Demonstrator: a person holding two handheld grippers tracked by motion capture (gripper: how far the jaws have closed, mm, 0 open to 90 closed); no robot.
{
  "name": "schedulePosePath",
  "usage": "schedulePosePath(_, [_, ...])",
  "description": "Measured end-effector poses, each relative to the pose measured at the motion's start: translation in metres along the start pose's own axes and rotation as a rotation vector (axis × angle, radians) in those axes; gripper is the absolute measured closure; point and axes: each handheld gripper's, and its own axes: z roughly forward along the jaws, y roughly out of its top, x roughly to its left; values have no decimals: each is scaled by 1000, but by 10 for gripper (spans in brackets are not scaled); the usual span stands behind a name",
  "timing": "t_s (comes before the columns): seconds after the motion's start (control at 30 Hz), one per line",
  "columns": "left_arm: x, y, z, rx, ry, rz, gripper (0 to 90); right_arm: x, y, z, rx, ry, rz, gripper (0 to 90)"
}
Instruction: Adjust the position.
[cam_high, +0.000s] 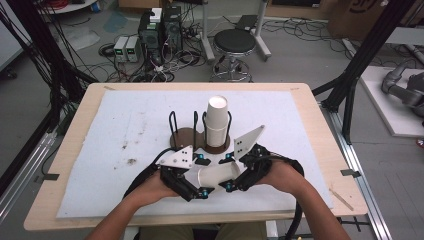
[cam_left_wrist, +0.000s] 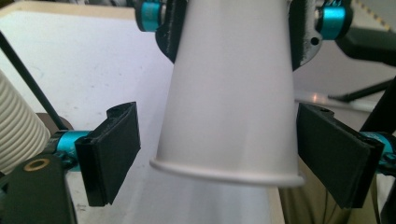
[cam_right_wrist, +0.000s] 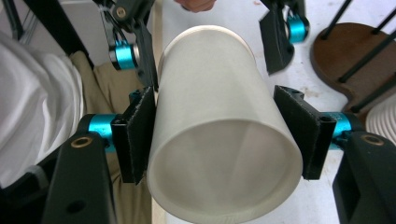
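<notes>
A plain, unmarked paper cup is grasped near-centre by the right gripper; the left gripper is held released around it.

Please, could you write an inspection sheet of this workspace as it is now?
Surface: light wooden table under a white padded sheet, which has dark stains.
Job's things: single white paper cup lying between both grippers; stack of white paper cups upturned in a dark brown wooden holder with black wire posts.
Clutter: nothing seen.
Grippers: right gripper clamps the single cup; left gripper is open around its rim end.
Cables: black gripper cables trail towards the person.
Surroundings: black round stool, computer towers, tangled floor cables.
</notes>
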Motion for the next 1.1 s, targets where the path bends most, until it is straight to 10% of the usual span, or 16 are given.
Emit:
schedulePosePath(0.5, [3,-21,-34,-300,65,-101,152,4,-37,-6,-216,-70,129,327])
schedulePosePath(1.1, [-4,-25,-28,-349,16,-84,151,13,-48,1,-392,-40,144,327])
